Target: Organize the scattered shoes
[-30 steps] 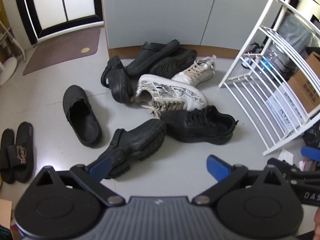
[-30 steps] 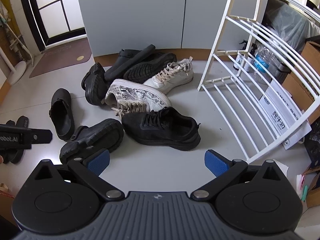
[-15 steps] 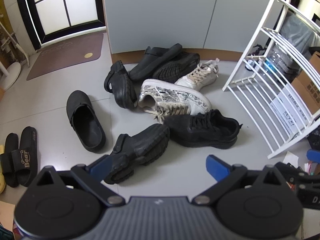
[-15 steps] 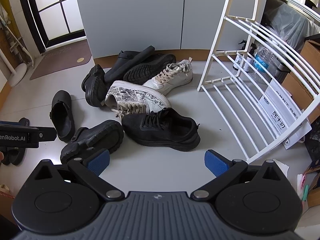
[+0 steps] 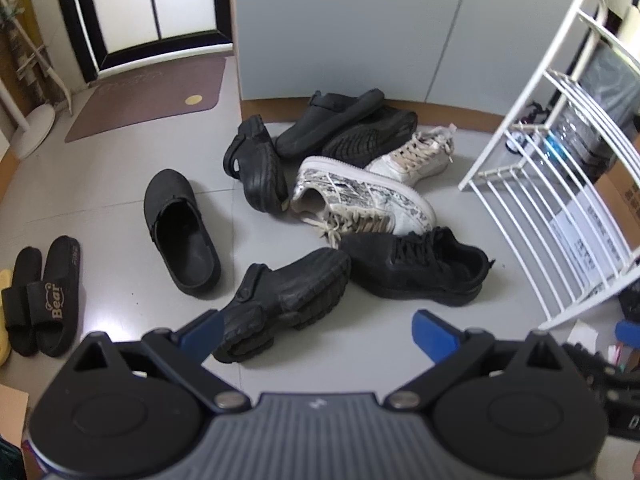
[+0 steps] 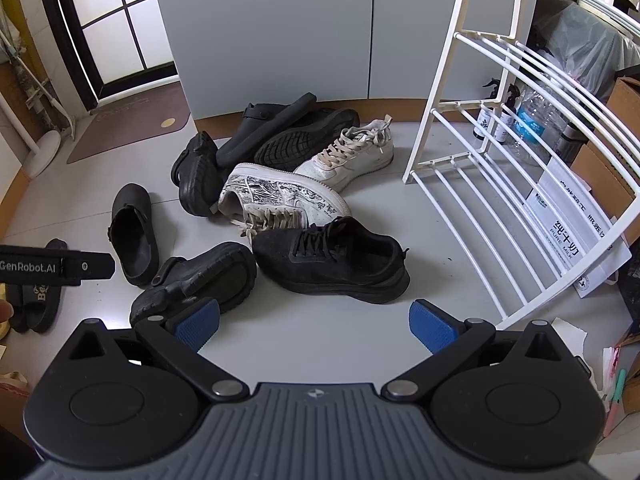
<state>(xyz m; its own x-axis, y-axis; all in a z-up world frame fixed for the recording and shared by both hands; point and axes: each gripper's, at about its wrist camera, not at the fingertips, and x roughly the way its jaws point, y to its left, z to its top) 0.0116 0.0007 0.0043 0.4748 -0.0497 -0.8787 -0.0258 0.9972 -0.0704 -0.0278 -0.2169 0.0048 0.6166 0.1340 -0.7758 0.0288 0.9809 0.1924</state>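
Lying in a loose heap left of the white rack point(image 6: 480, 184), whose rails are bare, the shoes are seen scattered; both the left gripper point(image 5: 316, 330) and right gripper point(image 6: 314, 322) are held spread and empty. The black sneaker point(image 6: 332, 260), nearest the rack, lies upright with toe pointed away from it, long axis crosswise; a grasp across its narrow collar is judged best

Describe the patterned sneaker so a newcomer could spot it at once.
Start at the white wire rack on the right and look left to the shoe pile on the floor. In its middle lies the patterned sneaker, behind the black lace-up sneaker. It alone carries black-and-white print.
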